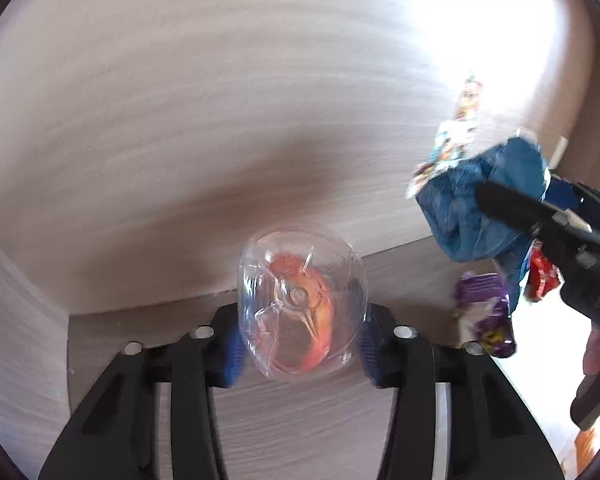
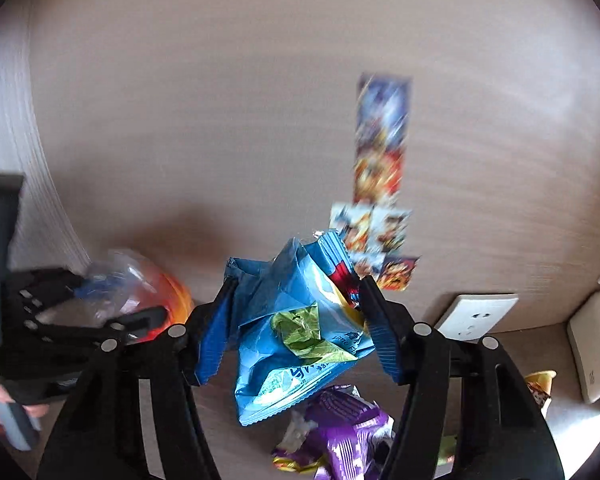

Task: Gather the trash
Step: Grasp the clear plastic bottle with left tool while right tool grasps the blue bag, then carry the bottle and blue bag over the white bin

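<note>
My left gripper [image 1: 300,338] is shut on a clear plastic bottle [image 1: 302,304] with an orange label, held bottom-first toward the camera above the wooden shelf [image 1: 300,420]. In the right wrist view that same bottle [image 2: 140,284] and the left gripper [image 2: 112,312] show at the left. My right gripper [image 2: 296,320] is shut on a crumpled blue snack bag [image 2: 296,332], lifted off the surface. From the left wrist view the blue bag [image 1: 484,204] hangs at the right in the right gripper [image 1: 512,200]. A purple wrapper [image 2: 340,436] lies below the bag.
A strip of colourful picture stickers [image 2: 380,172] is stuck on the wooden back panel [image 2: 220,120]. A white wall socket [image 2: 476,316] and a white box [image 2: 596,344] sit at the right. A yellow wrapper [image 2: 540,388] and a red wrapper [image 1: 540,280] lie nearby.
</note>
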Demonstrator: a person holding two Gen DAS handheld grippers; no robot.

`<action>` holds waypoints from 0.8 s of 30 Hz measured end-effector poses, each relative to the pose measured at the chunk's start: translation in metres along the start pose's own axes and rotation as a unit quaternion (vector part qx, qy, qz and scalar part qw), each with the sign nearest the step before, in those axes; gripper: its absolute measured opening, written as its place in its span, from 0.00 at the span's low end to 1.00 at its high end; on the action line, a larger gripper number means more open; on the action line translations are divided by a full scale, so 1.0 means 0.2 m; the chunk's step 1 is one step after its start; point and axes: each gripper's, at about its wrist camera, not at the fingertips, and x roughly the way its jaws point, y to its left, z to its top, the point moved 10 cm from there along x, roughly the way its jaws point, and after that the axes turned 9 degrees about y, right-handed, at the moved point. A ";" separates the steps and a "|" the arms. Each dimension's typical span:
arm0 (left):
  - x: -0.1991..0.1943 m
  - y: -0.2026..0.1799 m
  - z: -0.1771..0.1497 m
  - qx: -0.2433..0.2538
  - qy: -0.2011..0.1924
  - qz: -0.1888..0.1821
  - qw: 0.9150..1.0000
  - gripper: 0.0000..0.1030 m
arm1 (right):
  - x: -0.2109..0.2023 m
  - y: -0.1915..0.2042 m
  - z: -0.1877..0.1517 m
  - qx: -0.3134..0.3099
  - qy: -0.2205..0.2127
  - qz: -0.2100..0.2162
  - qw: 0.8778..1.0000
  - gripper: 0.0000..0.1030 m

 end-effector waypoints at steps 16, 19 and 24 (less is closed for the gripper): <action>-0.19 -0.25 0.01 0.053 -0.009 -0.061 0.997 0.42 | -0.64 -0.14 -0.21 0.031 -0.058 -0.065 0.996 0.61; -0.30 -0.43 0.04 0.095 -0.027 -0.082 0.992 0.42 | -0.78 -0.22 -0.27 0.039 -0.061 -0.093 0.993 0.61; -0.44 -0.87 0.00 0.166 -0.044 -0.135 0.976 0.42 | -1.06 -0.37 -0.45 0.055 -0.059 -0.153 0.985 0.61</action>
